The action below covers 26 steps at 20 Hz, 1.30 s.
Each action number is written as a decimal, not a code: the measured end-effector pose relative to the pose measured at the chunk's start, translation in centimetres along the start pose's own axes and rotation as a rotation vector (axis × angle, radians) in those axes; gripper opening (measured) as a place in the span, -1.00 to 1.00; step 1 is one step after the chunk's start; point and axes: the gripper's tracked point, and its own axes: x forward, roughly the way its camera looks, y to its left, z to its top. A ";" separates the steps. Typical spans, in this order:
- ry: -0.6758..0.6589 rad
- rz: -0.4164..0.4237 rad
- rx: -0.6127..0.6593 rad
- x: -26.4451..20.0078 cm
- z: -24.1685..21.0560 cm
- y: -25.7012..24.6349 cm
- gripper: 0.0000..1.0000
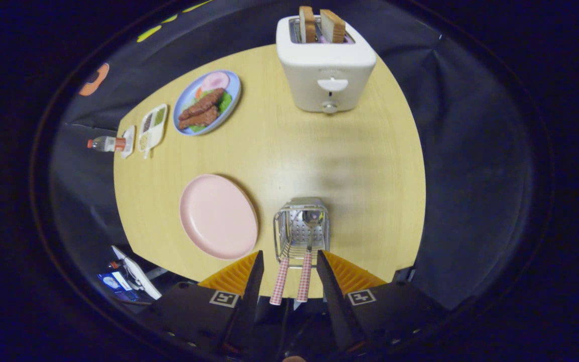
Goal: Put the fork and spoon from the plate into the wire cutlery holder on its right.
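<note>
The wire cutlery holder stands on the wooden table just ahead of my fingers. Two pieces of cutlery with checked handles stand inside it: one handle leans left, the other is beside it. Their heads are low inside the holder, and I cannot tell fork from spoon. Both handles rise into the gap between my fingers without touching either one. My gripper is open, held above the holder. The pink plate lies bare to the left of the holder.
A white toaster with two bread slices stands at the far side of the table. A blue plate of food, a small divided tray and a bottle sit at the far left. The table's near edge runs under my fingers.
</note>
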 end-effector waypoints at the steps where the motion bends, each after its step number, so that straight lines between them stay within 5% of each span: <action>1: -0.062 0.021 -0.001 -0.4 0.7 0.6 0.42; 5: -0.354 0.058 -0.040 -2.4 3.3 2.0 0.64; 14: -1.112 0.088 -0.183 -14.7 2.8 6.8 0.63; 26: -1.483 0.012 -0.161 -23.2 -5.4 4.5 0.86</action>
